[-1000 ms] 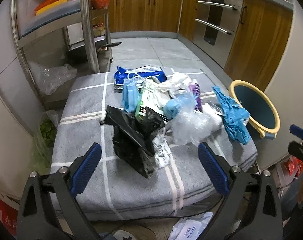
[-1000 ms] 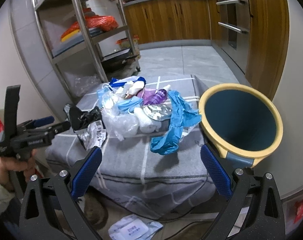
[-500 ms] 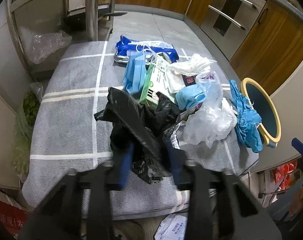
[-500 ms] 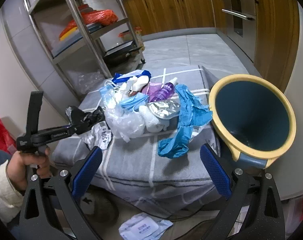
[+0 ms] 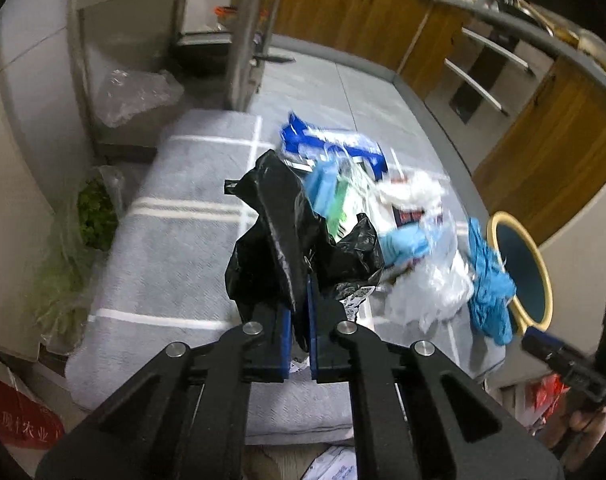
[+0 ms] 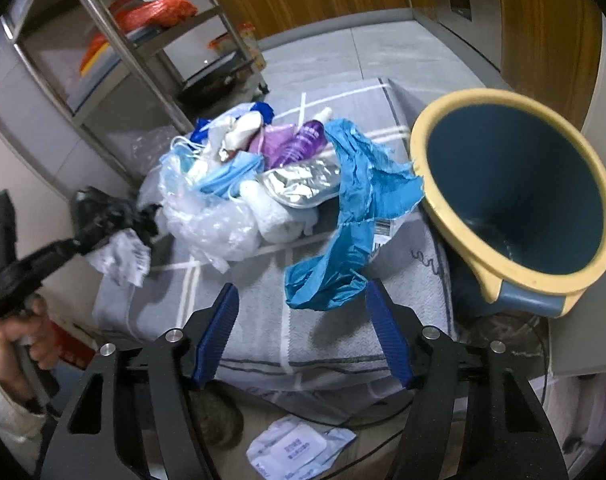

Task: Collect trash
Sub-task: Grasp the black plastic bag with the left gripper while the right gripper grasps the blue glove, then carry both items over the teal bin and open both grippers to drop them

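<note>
Two hand-held grippers work over the grey bench [image 6: 323,336]: the left hand-held gripper [image 5: 299,312] is clamped on a black bag [image 5: 295,232] at the trash pile's near edge; the right hand-held gripper [image 6: 303,320], jaws closing with nothing pinched, frames a blue rag [image 6: 359,216] beside the bin [image 6: 455,120].

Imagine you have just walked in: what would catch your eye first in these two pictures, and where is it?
First, the trash heap of masks, wrappers and clear plastic in the middle of the grey cloth. Next, the black bag at the heap's left edge, pinched in the left tool. Then the blue bin with a yellow rim, tilted at the cloth's right edge, beside a crumpled blue sheet.
</note>
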`<state>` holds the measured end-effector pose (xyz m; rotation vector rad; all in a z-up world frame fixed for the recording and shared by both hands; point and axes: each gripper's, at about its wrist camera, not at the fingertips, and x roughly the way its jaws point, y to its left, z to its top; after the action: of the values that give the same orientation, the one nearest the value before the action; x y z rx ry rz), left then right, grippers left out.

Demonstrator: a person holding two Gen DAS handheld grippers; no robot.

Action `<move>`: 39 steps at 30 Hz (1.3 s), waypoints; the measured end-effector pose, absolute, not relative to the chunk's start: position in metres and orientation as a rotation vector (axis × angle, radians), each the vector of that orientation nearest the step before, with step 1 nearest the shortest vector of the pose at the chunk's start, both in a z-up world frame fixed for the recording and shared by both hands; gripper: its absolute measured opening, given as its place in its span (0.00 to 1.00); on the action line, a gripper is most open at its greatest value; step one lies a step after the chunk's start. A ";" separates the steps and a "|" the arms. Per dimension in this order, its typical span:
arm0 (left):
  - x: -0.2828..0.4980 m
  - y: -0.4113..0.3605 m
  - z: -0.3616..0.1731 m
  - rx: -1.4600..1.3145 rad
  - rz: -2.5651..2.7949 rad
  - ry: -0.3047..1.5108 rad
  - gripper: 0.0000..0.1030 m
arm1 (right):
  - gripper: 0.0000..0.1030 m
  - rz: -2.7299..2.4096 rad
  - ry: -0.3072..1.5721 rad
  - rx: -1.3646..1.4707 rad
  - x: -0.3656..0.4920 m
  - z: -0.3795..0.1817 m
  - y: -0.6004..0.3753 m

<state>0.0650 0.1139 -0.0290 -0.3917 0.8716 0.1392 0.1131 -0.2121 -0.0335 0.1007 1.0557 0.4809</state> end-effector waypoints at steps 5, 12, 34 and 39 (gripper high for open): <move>0.058 0.124 -0.012 -0.417 0.153 0.814 0.05 | 0.61 0.462 1.094 0.113 0.125 -0.051 -0.209; 0.051 0.122 0.009 -0.418 0.135 0.751 0.05 | 0.06 0.438 1.125 0.120 0.133 -0.067 -0.213; 0.092 0.049 0.098 -0.264 -0.067 0.669 0.05 | 0.56 0.395 1.055 0.431 0.162 -0.046 -0.263; 0.112 0.030 0.121 -0.197 -0.121 0.660 0.05 | 0.60 0.381 1.090 0.450 0.183 -0.058 -0.256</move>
<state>0.1122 0.0301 0.1206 -0.1972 0.6603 -0.1212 0.1825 -0.2559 -0.0583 0.4500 1.0896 0.3807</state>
